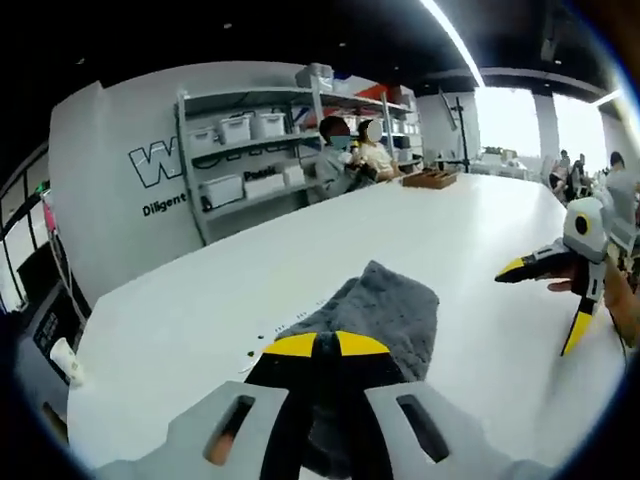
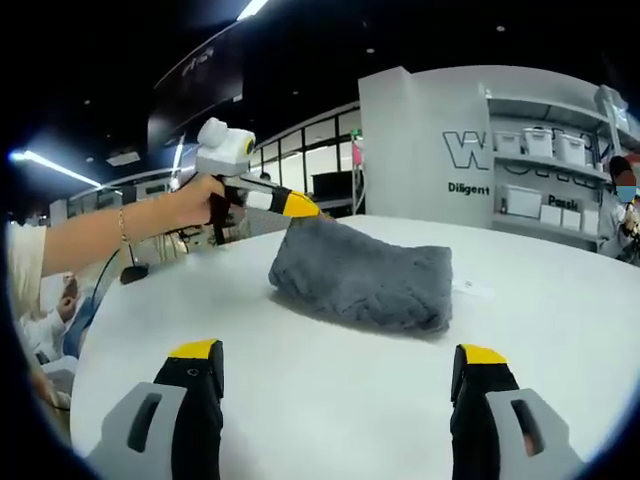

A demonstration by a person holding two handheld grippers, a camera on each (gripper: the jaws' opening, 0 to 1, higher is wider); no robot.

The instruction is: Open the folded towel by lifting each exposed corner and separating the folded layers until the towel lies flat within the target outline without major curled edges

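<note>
We see our left gripper [image 2: 300,207] clamped on the grey towel's [image 2: 365,275] corner; our right gripper [image 2: 335,385] gapes wide before it.

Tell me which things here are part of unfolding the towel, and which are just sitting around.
Part of the job:
- grey towel, still folded
- left gripper, jaws closed on the towel's near edge
- right gripper, jaws wide apart, short of the towel
- white table it lies on

Just sitting around:
- shelves of storage boxes
- paper cup beside the table edge
- wooden tray at the far end
</note>
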